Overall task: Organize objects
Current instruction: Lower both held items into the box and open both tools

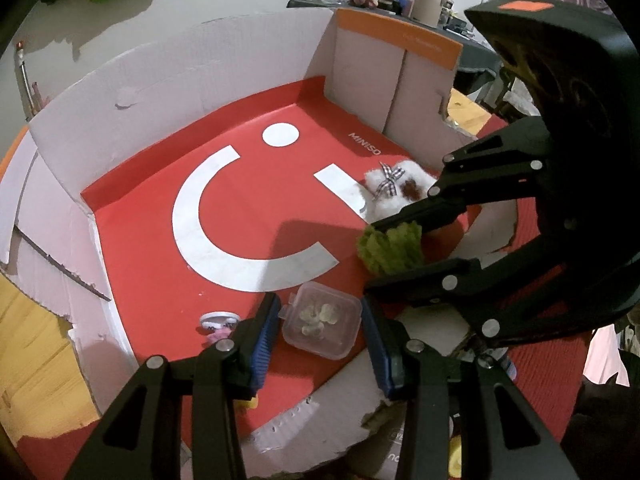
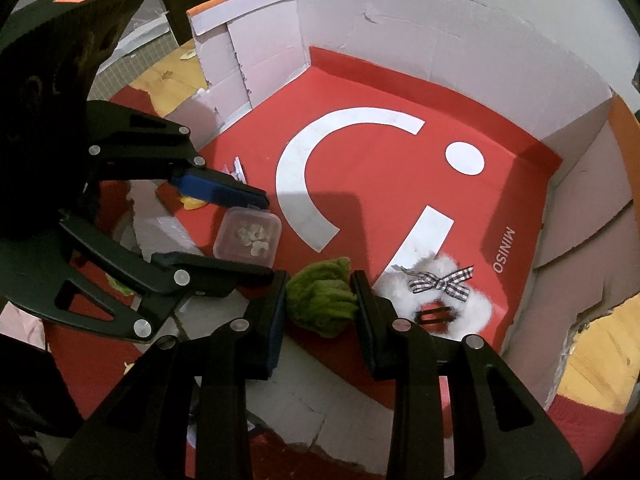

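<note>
Right gripper [image 2: 319, 302] pinching green scrunchie [image 2: 320, 300]; left gripper [image 1: 316, 334] spread around, perhaps touching, clear box [image 1: 320, 326].

The box floor [image 2: 380, 184] is bright red with a white smiley mark, and its walls [image 2: 400, 28] are pale white with an orange top edge. On that red floor: a fuzzy moss-green scrunchie [image 2: 320, 300], a fluffy white one [image 2: 472, 304] with a black-and-white gingham bow [image 2: 440, 282], and a clear little case [image 2: 248, 236]. The tongs [image 2: 320, 320] are black with blue pads.
</note>
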Available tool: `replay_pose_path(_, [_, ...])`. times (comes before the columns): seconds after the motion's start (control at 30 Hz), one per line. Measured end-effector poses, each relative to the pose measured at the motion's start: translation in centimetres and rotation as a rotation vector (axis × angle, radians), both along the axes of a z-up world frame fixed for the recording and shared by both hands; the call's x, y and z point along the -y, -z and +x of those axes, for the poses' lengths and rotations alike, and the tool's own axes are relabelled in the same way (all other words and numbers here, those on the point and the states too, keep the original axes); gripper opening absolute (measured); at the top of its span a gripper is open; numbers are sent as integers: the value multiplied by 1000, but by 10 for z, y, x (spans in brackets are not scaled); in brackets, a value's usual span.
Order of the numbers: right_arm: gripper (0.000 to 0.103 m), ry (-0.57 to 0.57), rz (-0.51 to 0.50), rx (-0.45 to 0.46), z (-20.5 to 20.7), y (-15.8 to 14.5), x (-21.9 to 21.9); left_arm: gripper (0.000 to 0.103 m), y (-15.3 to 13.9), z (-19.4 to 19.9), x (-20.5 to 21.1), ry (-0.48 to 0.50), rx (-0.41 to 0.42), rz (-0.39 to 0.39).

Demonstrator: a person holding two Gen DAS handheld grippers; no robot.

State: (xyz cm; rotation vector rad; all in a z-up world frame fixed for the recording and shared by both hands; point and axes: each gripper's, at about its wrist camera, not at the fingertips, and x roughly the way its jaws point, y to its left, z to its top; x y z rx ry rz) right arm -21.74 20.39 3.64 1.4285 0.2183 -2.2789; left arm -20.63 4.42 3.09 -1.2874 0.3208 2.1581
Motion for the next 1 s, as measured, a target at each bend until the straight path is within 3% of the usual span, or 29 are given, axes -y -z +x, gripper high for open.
replay_pose_path(0.7, [32, -5, 29, -18, 2, 0, 5, 44, 0, -1, -2, 4, -6, -5])
replay_pose_path(0.87, [43, 4, 45, -32, 0, -1, 4, 46, 0, -1, -2, 8, -10, -2])
replay_pose_path(1.0, [43, 4, 39, -28, -1, -1, 3, 46, 0, -1, -3, 9, -11, -3])
